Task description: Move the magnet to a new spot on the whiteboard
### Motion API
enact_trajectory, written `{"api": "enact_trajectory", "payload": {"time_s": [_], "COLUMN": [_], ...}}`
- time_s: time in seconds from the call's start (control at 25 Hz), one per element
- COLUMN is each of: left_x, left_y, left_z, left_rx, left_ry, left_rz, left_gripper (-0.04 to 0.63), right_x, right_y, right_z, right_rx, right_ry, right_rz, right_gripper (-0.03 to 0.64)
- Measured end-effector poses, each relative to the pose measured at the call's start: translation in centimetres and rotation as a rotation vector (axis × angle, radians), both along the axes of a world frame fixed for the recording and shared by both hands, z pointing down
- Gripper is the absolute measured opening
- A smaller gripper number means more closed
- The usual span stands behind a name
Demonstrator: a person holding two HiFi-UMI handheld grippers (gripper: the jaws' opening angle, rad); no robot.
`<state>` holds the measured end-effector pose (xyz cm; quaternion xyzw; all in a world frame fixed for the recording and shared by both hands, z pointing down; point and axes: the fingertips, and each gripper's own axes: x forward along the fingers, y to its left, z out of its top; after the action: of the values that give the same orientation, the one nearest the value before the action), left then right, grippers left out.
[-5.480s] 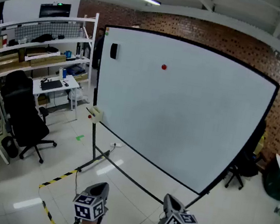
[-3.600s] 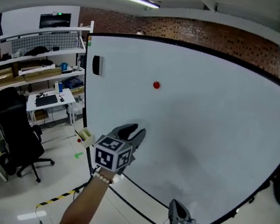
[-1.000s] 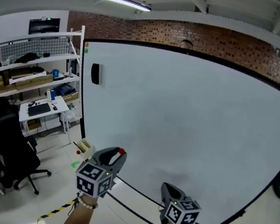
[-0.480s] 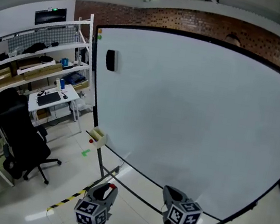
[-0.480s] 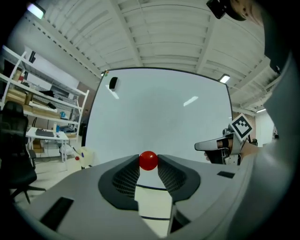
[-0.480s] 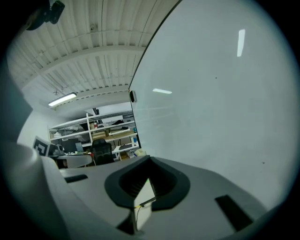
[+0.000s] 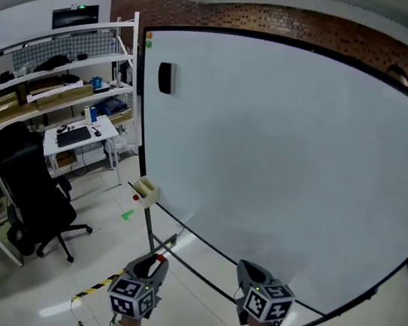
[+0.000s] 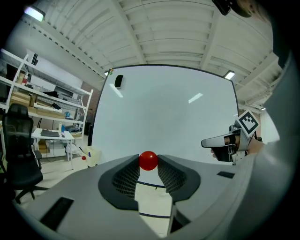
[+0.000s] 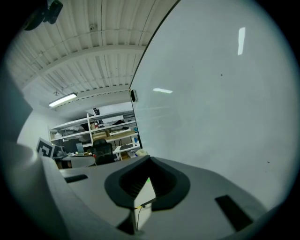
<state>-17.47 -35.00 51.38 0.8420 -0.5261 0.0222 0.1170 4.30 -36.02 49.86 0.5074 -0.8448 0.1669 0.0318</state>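
Note:
The red ball magnet point(image 8: 148, 160) sits pinched between the tips of my left gripper point(image 8: 148, 162), away from the whiteboard point(image 7: 281, 155). In the head view the left gripper point(image 7: 159, 260) hangs low in front of the board's lower edge, the magnet point(image 7: 162, 258) showing as a red dot at its tip. My right gripper point(image 7: 248, 267) is level with it to the right, jaws shut with nothing between them point(image 9: 149, 159). No magnet is on the white surface; a black eraser point(image 7: 166, 78) sticks near its top left corner.
Left of the board stand metal shelves point(image 7: 42, 74), a white desk point(image 7: 79, 132) and a black office chair point(image 7: 32, 193). A small cream box point(image 7: 147, 188) hangs at the board's lower left corner. Yellow-black tape point(image 7: 94, 290) crosses the floor. A brick wall point(image 7: 322, 32) runs behind.
Earlier the magnet sat on the board's upper left and my left gripper reached up to it. Over the last second the left gripper came down lower with the magnet.

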Motion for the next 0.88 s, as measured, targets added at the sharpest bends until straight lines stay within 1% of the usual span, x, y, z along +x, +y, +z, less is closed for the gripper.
{"api": "enact_trajectory", "payload": {"time_s": [0.28,0.48,0.88], "left_x": [0.7,0.9,1.5], "left_y": [0.1,0.5,0.1], "left_z": [-0.1,-0.2,-0.9], "left_rx": [0.001,0.001,0.009], "left_ry": [0.005,0.025,0.02], "left_rz": [0.008,0.009,0.011], "left_gripper": [0.124,0.123,0.123], "right_x": [0.7,0.8,1.2], "right_y": [0.5,0.8,0.9], "right_z": [0.1,0.0,-0.8], "right_rx": [-0.002,0.002,0.019], "right_ry": [0.003,-0.002,0.003], "right_rz": [0.013,0.008,0.003], "right_gripper": [0.011,0.011,0.011]}}
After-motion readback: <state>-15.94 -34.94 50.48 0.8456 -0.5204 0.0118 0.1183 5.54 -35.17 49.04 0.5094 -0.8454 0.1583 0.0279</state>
